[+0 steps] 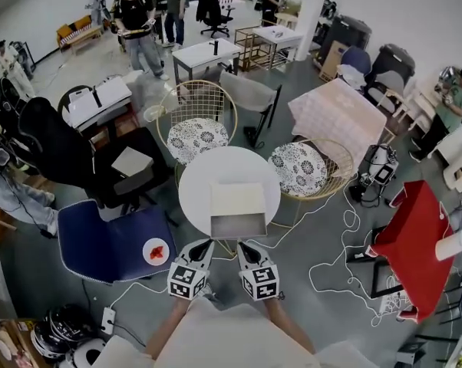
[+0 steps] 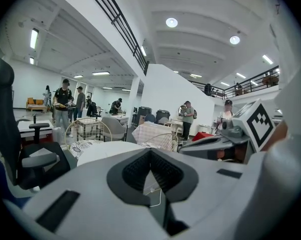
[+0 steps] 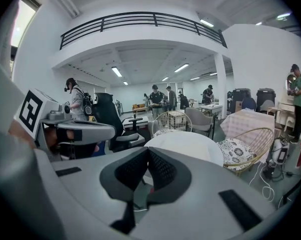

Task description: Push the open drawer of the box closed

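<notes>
My left tool (image 1: 204, 244) and right tool (image 1: 245, 246), each with jaws closed on nothing, hover side by side at the near edge of the round white worktop (image 1: 194, 181). On it sits the cream rectangular box (image 1: 236, 194), its grey-lined drawer (image 1: 238, 225) standing open toward me, close to both tips.

left gripper (image 1: 203, 245) and right gripper (image 1: 245, 247) side by side, jaws closed
</notes>
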